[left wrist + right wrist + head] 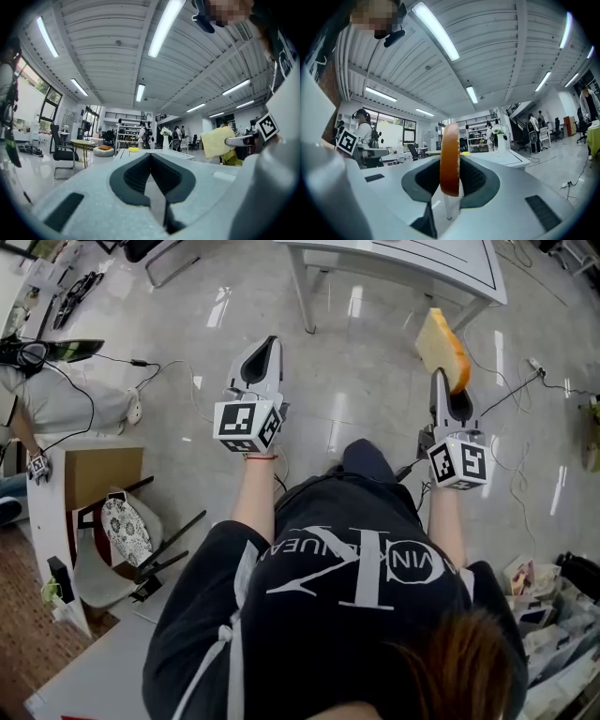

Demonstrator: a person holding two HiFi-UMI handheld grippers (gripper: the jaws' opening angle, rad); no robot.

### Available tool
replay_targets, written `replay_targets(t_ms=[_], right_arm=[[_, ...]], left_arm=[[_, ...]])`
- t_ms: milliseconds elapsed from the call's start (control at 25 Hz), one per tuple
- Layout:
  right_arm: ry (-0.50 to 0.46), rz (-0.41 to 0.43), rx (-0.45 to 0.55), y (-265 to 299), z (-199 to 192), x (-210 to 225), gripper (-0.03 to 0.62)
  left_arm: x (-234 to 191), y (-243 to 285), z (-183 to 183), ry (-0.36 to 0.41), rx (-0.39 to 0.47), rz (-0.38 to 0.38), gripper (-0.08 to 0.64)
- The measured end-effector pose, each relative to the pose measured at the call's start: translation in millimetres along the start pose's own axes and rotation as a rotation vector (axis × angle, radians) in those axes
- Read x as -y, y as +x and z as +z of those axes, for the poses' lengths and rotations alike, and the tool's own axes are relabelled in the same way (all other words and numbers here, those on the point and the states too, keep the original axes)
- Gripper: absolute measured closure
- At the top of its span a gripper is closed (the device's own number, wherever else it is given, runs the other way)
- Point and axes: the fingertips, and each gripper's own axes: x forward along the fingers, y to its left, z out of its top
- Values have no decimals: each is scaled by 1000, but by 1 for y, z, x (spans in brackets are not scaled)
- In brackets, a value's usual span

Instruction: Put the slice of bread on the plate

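Observation:
A slice of bread (442, 348) with a brown crust stands upright in my right gripper (439, 376), whose jaws are shut on its lower edge. The right gripper view shows the bread (450, 157) edge-on between the right gripper's (450, 180) dark pads. From the left gripper view the bread (216, 142) is a pale yellow square at the right. My left gripper (270, 341) is held level beside it, to the left, with nothing in it; its pads meet at the tip of the left gripper (150, 157). A patterned plate (125, 529) leans in a white stand far to the lower left.
Ahead stands a white table (403, 263) on a glossy grey floor with cables (525, 381). A person (56, 399) sits at the left edge. A grey tabletop (94, 671) lies at the lower left, and stacked boxes (548, 615) at the lower right.

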Motion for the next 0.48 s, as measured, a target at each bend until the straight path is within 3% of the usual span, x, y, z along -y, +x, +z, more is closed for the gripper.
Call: replay_targets(t_ms=[480], right_arm=[[3,13,-17,25,-4,2,497]], left_arm=[[-14,19,-8,-31,-7,0,551]])
